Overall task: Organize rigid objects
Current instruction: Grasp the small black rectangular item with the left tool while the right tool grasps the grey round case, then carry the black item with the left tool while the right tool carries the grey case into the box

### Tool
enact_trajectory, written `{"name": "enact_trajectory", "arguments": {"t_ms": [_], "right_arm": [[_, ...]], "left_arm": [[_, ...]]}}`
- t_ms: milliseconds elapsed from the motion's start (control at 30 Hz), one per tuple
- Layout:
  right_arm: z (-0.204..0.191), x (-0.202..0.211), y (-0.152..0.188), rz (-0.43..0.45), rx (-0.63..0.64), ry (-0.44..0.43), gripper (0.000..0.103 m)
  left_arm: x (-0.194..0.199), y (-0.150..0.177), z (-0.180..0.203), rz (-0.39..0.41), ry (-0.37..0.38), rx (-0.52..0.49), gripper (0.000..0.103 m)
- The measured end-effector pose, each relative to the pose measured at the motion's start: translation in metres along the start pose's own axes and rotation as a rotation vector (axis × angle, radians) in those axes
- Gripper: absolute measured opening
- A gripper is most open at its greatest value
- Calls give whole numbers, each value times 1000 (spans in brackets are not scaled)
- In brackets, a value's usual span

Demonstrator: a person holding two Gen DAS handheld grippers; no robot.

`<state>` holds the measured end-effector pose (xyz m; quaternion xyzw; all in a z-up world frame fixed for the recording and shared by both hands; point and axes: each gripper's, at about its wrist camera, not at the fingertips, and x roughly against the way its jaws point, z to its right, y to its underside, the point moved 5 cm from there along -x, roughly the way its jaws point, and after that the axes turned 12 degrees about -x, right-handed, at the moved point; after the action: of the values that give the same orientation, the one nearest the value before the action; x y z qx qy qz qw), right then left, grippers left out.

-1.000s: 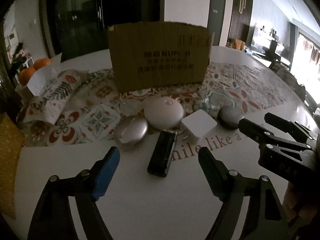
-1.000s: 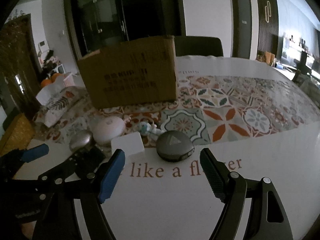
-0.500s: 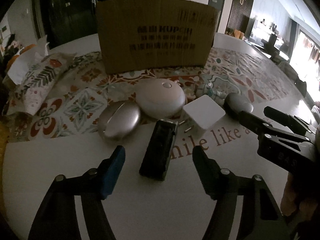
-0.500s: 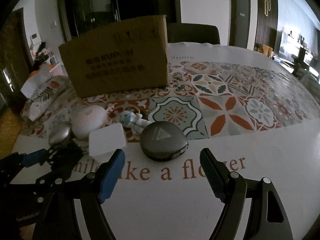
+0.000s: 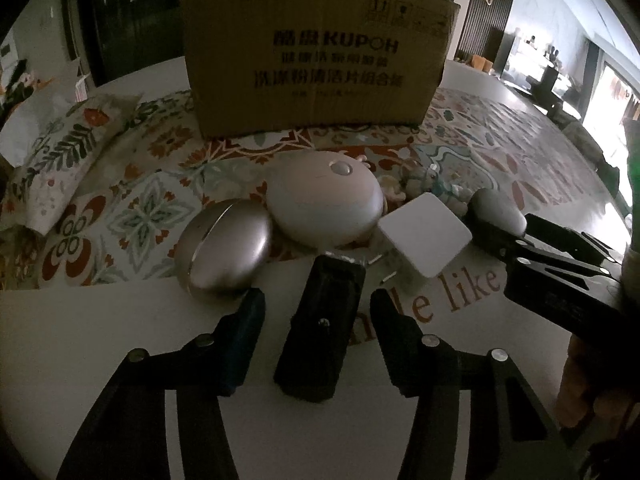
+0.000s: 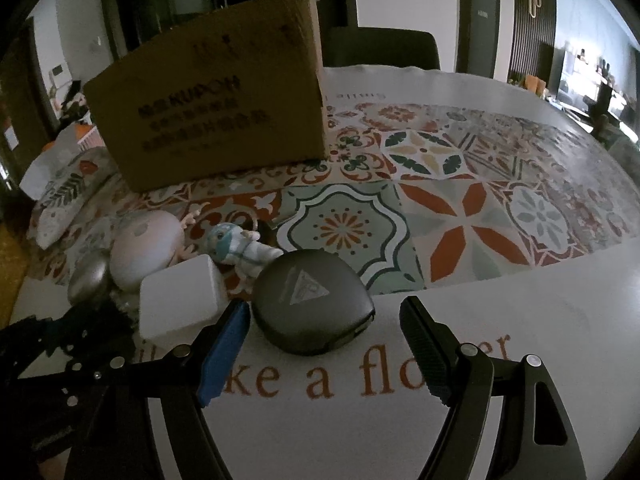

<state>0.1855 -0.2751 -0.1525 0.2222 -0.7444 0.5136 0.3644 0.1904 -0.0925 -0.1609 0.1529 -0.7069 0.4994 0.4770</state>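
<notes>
Jaws of the left gripper (image 5: 316,336) are spread wide on either side of a black rectangular device (image 5: 322,330) lying flat on the table (image 5: 100,320), with gaps seen on both sides. Jaws of the right gripper (image 6: 324,344) are likewise held wide, and a dark round case (image 6: 312,306) is framed just ahead of them, untouched. Between the two items a white charger cube (image 5: 426,238) is found, with a pale dome-shaped device (image 5: 324,204) and a silver oval case (image 5: 224,250) to its left. A small figurine (image 6: 240,248) is seen lying behind the cube. A cardboard box (image 5: 316,52) stands upright farther back on the patterned cloth (image 6: 460,208).
</notes>
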Motion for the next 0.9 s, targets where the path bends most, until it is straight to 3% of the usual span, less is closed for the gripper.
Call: {"name": "enact_trajectory", "arguments": {"t_ms": [67, 200, 300, 433, 900], "right_arm": [[0, -5, -1, -16, -4, -5, 78], [-2, -9, -5, -16, 5, -8, 78], [-3, -10, -5, -15, 12, -2, 76], [-4, -9, -5, -8, 22, 0, 59], [-13, 23, 1, 34, 41, -11, 59]], "left_arm": [[-1, -1, -1, 7, -2, 2, 50], [-2, -3, -2, 19, -7, 5, 30], [-2, -3, -3, 23, -5, 10, 30], [-1, -3, -4, 23, -13, 20, 30], [29, -3, -5, 88, -13, 37, 29]]}}
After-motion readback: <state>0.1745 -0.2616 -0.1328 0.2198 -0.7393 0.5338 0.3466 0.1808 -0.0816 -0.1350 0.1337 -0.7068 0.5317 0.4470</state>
